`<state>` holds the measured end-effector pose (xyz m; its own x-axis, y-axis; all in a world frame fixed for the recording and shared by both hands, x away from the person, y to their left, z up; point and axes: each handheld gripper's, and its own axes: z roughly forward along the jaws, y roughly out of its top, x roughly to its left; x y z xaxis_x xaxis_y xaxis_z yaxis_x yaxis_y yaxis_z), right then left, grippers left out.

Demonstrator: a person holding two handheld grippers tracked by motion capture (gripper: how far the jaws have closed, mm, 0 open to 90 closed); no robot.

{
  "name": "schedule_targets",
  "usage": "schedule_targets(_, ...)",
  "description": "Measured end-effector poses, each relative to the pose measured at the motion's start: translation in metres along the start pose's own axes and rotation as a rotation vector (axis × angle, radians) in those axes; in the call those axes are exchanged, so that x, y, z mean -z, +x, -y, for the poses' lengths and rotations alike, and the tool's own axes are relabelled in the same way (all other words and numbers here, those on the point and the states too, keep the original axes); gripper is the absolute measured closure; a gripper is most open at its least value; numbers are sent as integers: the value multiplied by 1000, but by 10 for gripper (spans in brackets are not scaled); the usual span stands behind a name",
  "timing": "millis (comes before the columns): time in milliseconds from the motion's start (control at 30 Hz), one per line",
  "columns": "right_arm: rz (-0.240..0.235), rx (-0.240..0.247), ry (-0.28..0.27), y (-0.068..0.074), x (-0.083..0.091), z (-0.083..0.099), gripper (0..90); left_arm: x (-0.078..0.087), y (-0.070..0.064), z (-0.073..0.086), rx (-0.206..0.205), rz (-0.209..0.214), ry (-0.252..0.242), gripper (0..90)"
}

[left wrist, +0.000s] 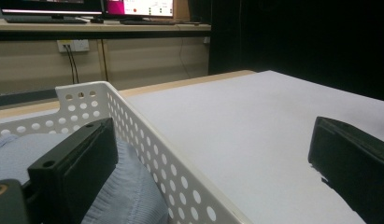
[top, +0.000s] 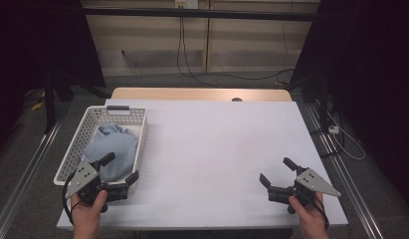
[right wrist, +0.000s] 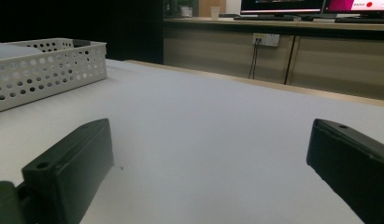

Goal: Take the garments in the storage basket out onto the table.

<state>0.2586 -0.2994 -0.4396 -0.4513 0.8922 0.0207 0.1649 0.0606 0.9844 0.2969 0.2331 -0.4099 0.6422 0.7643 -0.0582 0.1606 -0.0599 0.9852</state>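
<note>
Nearest us in the high view, our left gripper [top: 123, 172] hovers with jaws spread wide, straddling the near right wall of the basket [top: 142, 130]: in the left gripper view one jaw sits over the blue cloth [left wrist: 129, 196] inside, the other over the bare table [left wrist: 255, 121]. We judge the work barely begun (the cloth lies bunched in the basket, ungripped). Lifting it out seems left to do. Further right, our right gripper [top: 277, 173] waits low over the sheet, jaws spread, holding nothing. How the cloth is folded we cannot tell, and the basket's far corner hides part of it
</note>
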Motion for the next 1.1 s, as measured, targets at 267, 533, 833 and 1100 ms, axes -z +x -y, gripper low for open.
schedule_targets(267,-11,6,2,2,0,0,0,-1,2,-4,13,7,7,15)
schedule_targets(533,-19,5,5,2,-1,1,1,-3,6,-14,16,-5,55,16)
schedule_targets(833,-23,1,1,2,2,1,1,-9,9,-25,28,13,68,17)
schedule_targets(1100,-24,6,6,2,1,2,1,-17,18,-39,19,20,82,17)
